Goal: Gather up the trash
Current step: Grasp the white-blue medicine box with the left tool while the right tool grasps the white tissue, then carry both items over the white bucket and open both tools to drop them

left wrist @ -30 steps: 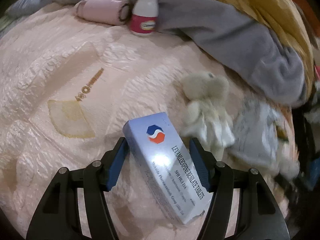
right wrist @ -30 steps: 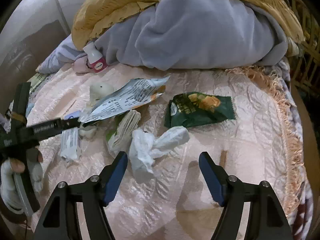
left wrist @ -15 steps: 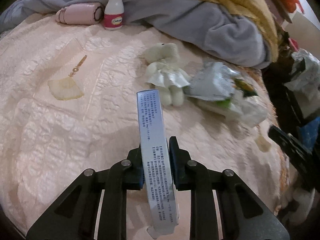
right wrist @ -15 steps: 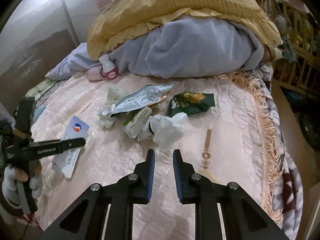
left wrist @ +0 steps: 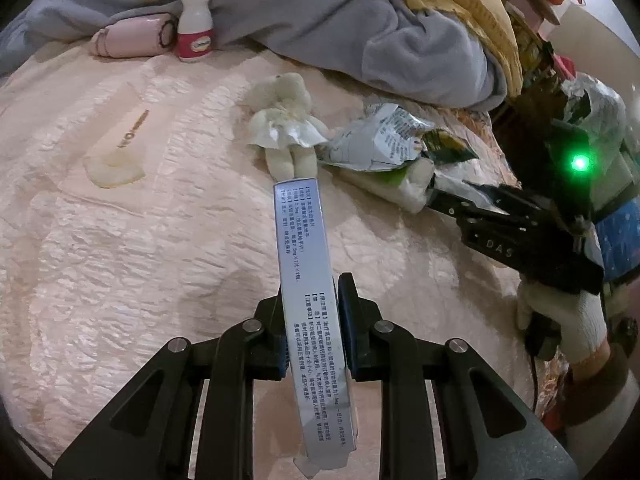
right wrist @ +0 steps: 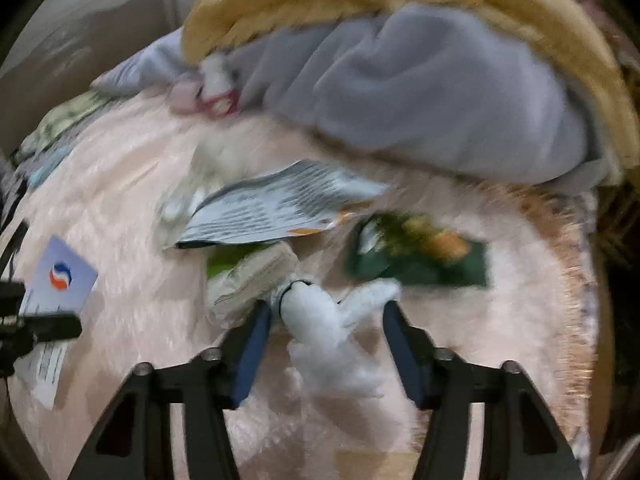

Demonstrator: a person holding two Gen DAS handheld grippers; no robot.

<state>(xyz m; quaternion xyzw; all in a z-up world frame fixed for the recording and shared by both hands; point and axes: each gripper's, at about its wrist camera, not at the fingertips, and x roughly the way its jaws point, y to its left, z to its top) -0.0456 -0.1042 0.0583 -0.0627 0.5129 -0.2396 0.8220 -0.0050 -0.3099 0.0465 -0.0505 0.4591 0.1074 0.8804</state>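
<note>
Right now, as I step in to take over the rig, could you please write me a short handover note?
Left gripper: shut on the medicine box, lifted off the bedspread.
Right gripper: jaws opening, crumpled tissue between them, pads not pressing on it.
On the bed: silver wrapper, green snack bag, folded pack under the wrapper. No bin is in view.
Done: box picked up.
Left: grip the tissue, then gather the wrapper, snack bag and pack. The plush bear and pill bottle look like keepers.
</note>
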